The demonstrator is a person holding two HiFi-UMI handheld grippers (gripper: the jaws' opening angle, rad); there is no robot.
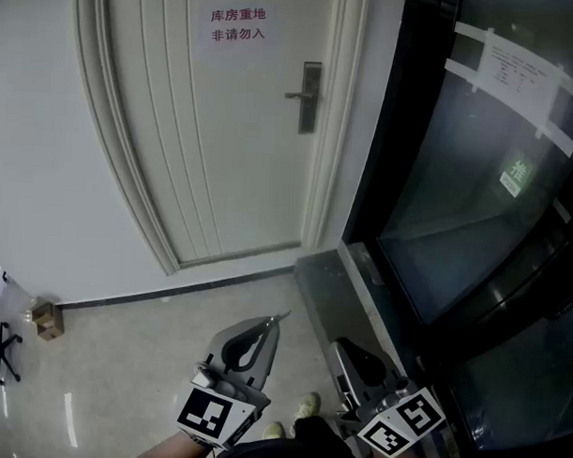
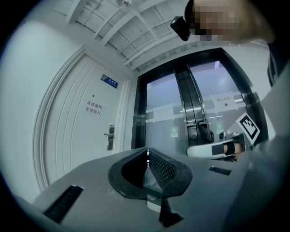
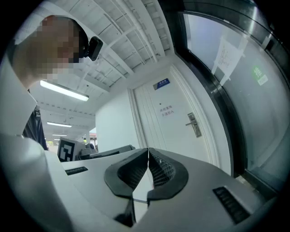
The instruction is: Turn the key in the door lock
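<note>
Door (image 1: pixel 224 137): white, panelled, shut; we find it in all three views.
Door lock (image 1: pixel 310 97): dark plate with a lever handle at the door's right edge, well apart from both grippers.
Key: too small for us to tell at the lock in any view.
Left gripper (image 1: pixel 282 317): low in the head view, tips toward the door; its own view shows the fingers together with nothing between them.
Right gripper (image 1: pixel 339 345): just beside the left one; fingers pressed together, empty.
Notice (image 1: pixel 237 26): red print on the door, above the lock.
Blue plate (image 2: pixel 109 82): at the door's top; we see it in the gripper views only.
Glass wall (image 1: pixel 475 202): right of the door, dark-framed, with a taped paper (image 1: pixel 517 67).
Floor (image 1: pixel 122 368): head view only; a small box (image 1: pixel 47 320) by the wall, a shoe (image 1: pixel 307 404) near the grippers.
Ceiling lights (image 3: pixel 63 90): right gripper view only.
</note>
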